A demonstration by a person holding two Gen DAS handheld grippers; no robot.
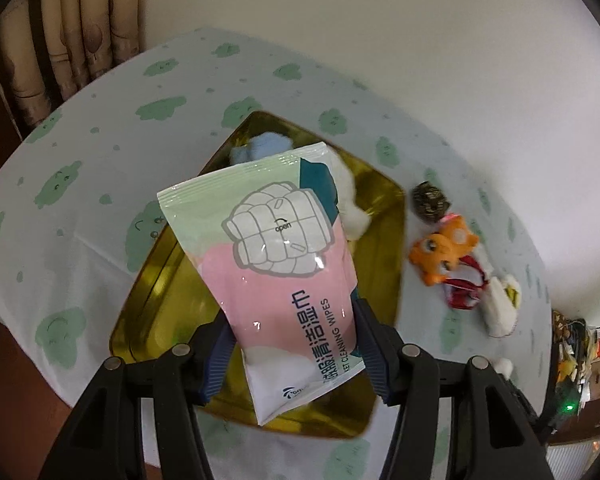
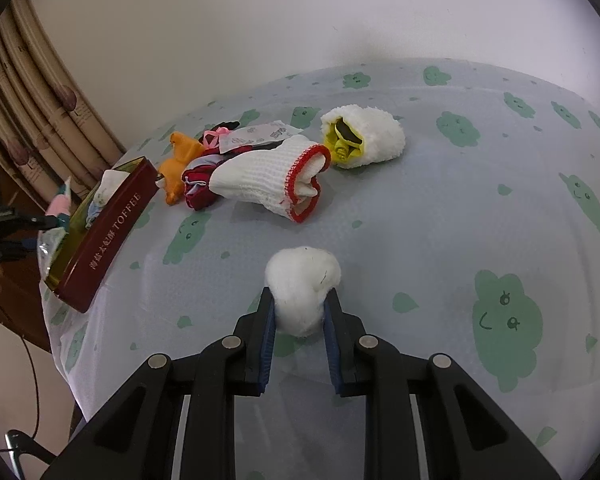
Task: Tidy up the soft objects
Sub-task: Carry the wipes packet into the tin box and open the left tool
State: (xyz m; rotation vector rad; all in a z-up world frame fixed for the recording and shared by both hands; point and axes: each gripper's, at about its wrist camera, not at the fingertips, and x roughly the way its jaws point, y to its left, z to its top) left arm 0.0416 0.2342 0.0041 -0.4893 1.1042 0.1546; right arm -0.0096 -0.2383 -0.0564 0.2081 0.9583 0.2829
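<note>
Over the gold tin [image 1: 168, 256], the left tool [image 1: 296, 344] clamps a pack of cleaning wipes [image 1: 268, 264]. At six o'clock on the counter [image 2: 440, 208], the right tool [image 2: 300, 312] pinches a white cotton ball [image 2: 302, 284].

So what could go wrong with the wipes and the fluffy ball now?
The wipes pack is held only by its lower end in the left tool, so it might slip or tip before it reaches the tin. The tin sits near the table edge in the right view; a bump could nudge it off. The cotton ball is squashed in the right tool and may pull apart.
</note>
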